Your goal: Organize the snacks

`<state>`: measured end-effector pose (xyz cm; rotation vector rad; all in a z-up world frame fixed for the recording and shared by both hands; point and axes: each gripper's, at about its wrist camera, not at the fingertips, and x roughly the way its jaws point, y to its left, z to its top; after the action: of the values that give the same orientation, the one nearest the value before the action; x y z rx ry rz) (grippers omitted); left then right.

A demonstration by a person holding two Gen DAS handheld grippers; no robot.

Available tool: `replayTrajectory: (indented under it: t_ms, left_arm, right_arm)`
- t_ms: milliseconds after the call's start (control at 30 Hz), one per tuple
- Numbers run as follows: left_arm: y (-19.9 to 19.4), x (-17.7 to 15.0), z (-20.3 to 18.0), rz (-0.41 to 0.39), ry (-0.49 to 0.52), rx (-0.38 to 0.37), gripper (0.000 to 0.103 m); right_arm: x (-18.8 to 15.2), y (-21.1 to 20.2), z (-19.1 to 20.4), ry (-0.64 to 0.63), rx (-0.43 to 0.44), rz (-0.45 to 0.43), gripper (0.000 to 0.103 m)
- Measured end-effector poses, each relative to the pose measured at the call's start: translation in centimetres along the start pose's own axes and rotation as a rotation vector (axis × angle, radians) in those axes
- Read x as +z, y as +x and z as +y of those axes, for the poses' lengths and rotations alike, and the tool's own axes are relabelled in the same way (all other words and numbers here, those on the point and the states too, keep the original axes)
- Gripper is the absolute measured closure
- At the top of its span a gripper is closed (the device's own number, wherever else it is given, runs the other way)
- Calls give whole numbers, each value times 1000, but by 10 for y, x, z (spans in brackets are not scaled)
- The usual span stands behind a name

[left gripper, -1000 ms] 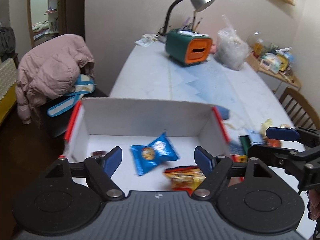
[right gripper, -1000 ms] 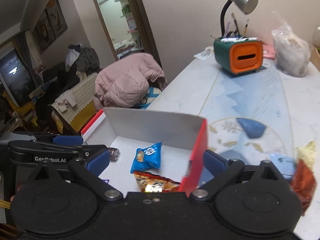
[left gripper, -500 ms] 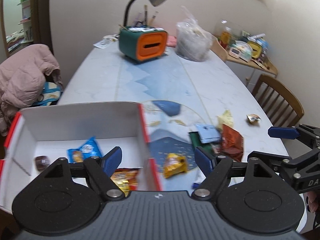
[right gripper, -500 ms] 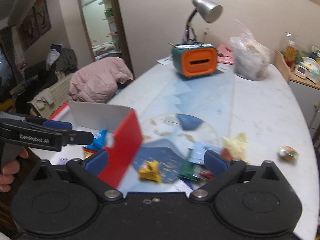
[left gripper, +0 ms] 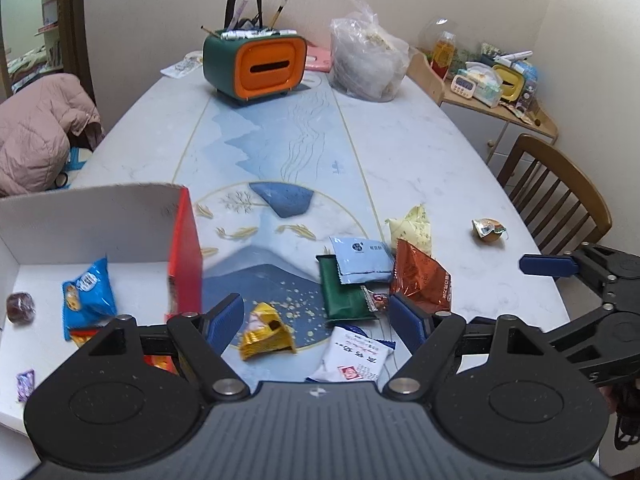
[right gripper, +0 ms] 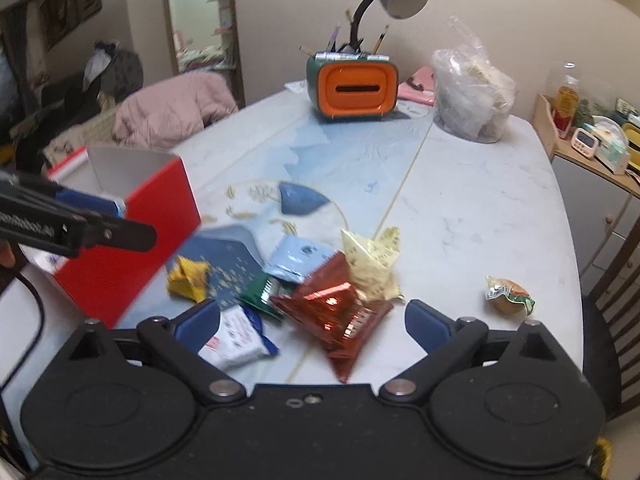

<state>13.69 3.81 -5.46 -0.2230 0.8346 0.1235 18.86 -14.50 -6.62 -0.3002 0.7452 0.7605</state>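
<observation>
- Blue pads of the right claw [right gripper: 312, 326] stand wide apart and are closing a little, with nothing pressed between them; the red foil pack [right gripper: 334, 312] lies on the desk [right gripper: 480, 208] in the gap, ahead of the pads.
- The left claw [left gripper: 316, 320] is open and empty too; the gold wrapper [left gripper: 264, 334] and a white sachet [left gripper: 356, 356] lie on the desk between and below its pads.
- Around these lies the loose heap: a green pack [left gripper: 344, 292] under a pale blue sachet [left gripper: 362, 260], a yellow pack [left gripper: 414, 228] behind the red one, and a small round snack [left gripper: 488, 230] well apart toward the chair.
- To the left stands the box [left gripper: 184, 248], red outside and white inside, already holding a blue cookie pack [left gripper: 86, 292], a dark sweet [left gripper: 20, 306] and a few others near its front edge.
- The step in hand looks like reaching for the next snacks, with both claws over the heap.
- Next, each claw likely has to drop onto one pack, close on it alone, then carry it left over the red wall.
- The red foil looks slippery and puffed, so a grip on its crimped edge seems safer.
</observation>
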Motion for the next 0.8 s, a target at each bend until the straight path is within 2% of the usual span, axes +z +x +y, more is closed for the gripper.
replayTrajectory:
  t_ms: [300, 667, 800]
  left_arm:
    - [26, -7, -19, 39, -37, 44, 23]
    - [59, -10, -32, 76, -69, 40, 23]
    - [71, -9, -36, 89, -57, 25, 23]
  right_arm:
    - [-9, 49, -18, -125, 73, 82, 18]
    - [-2, 87, -20, -285, 125, 96, 33]
    - [-3, 92, -19, -329, 148, 100, 43]
